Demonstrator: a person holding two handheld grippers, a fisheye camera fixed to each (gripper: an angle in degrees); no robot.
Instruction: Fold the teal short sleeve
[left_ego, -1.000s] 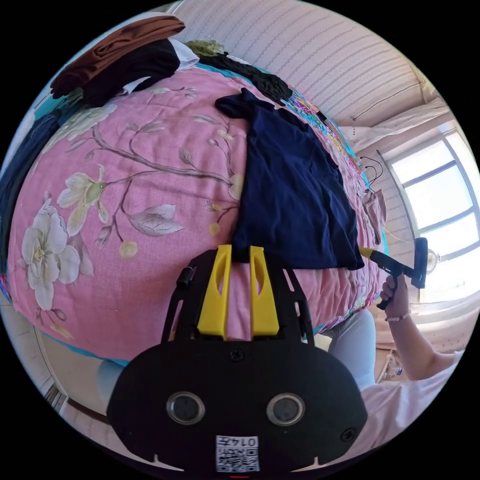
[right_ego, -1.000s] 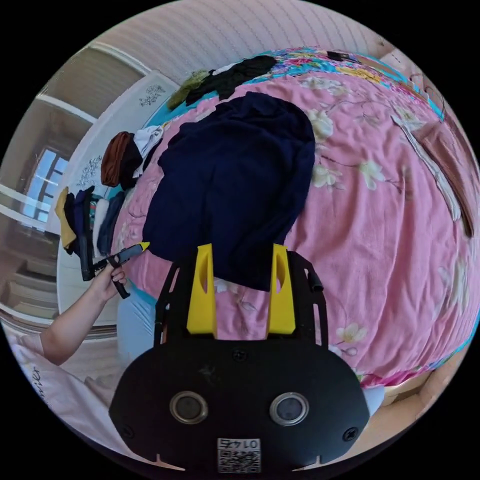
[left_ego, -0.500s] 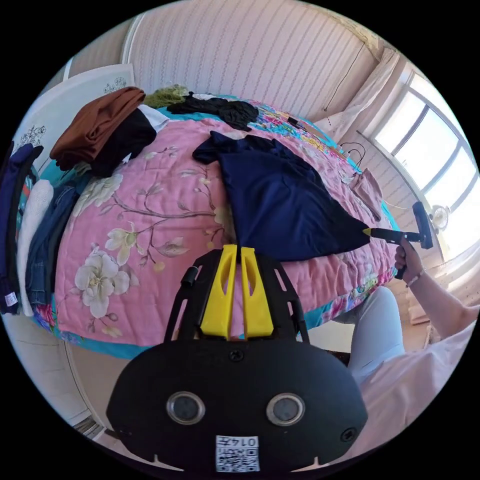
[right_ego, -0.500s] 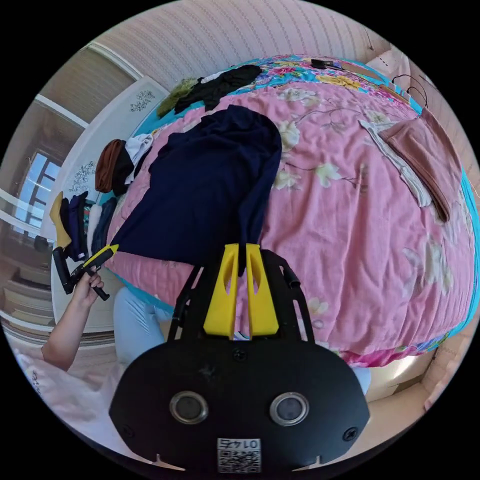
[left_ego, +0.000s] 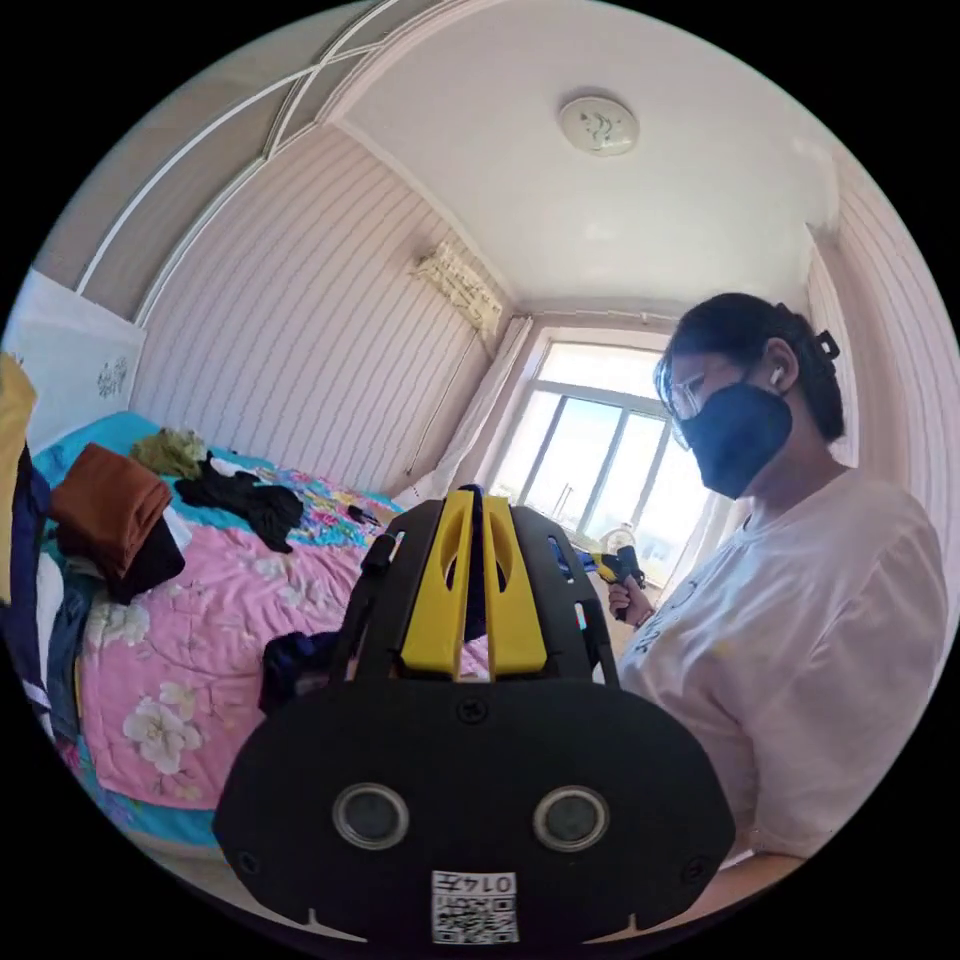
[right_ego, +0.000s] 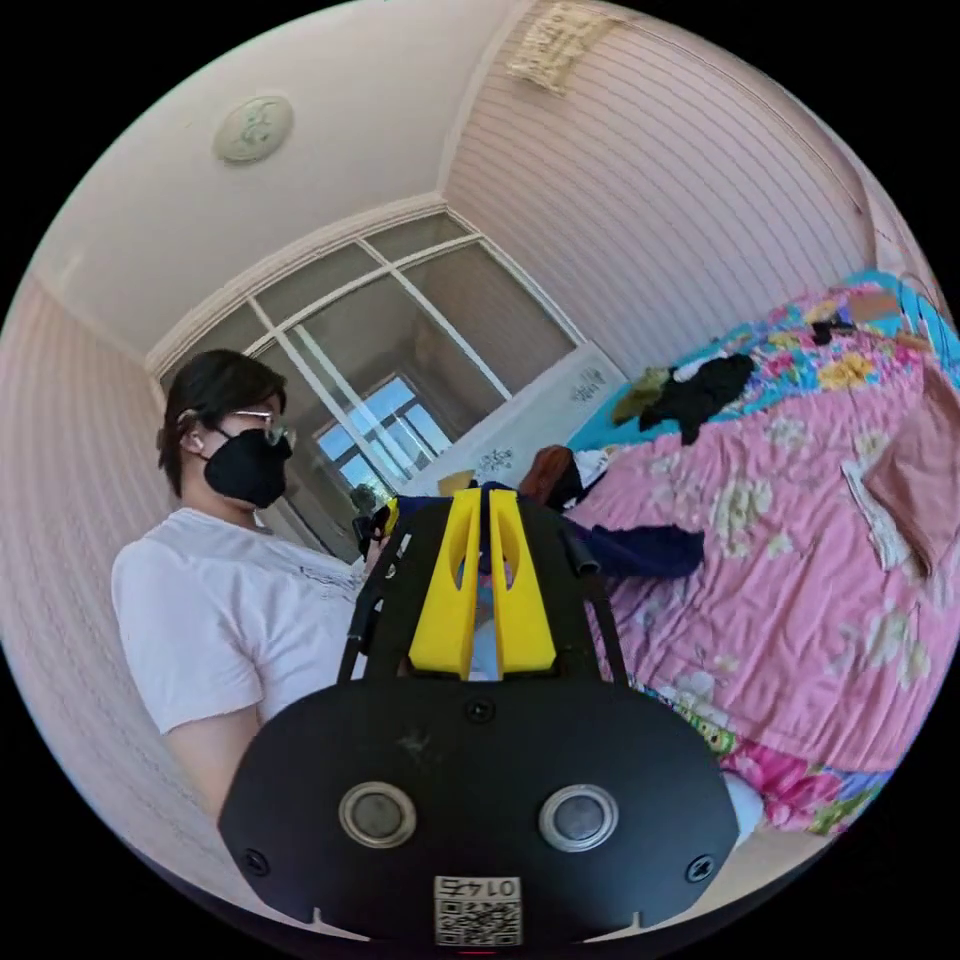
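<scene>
The short-sleeve shirt is dark blue. In the left gripper view my left gripper (left_ego: 476, 495) is shut, with a strip of the shirt pinched between its yellow jaws, and the rest of the shirt (left_ego: 295, 655) bunches on the bed below. In the right gripper view my right gripper (right_ego: 483, 495) is shut on another part of the shirt (right_ego: 640, 550), which trails down to the bed. Both grippers are raised above the bed's edge. The right gripper (left_ego: 605, 568) appears in a hand behind the left jaws, and the left gripper (right_ego: 385, 520) peeks beside the right jaws.
A bed with a pink floral cover (left_ego: 190, 640) carries brown and black folded clothes (left_ego: 110, 510) and a black garment (left_ego: 250, 500) at the far side. A folded brownish piece (right_ego: 915, 480) lies on the cover. A person in a white T-shirt (left_ego: 800, 650) stands close by.
The right gripper shut on the shirt's hem. Both grippers then rose and tilted upward, lifting the hem off the bed; the views now face the person and the ceiling.
</scene>
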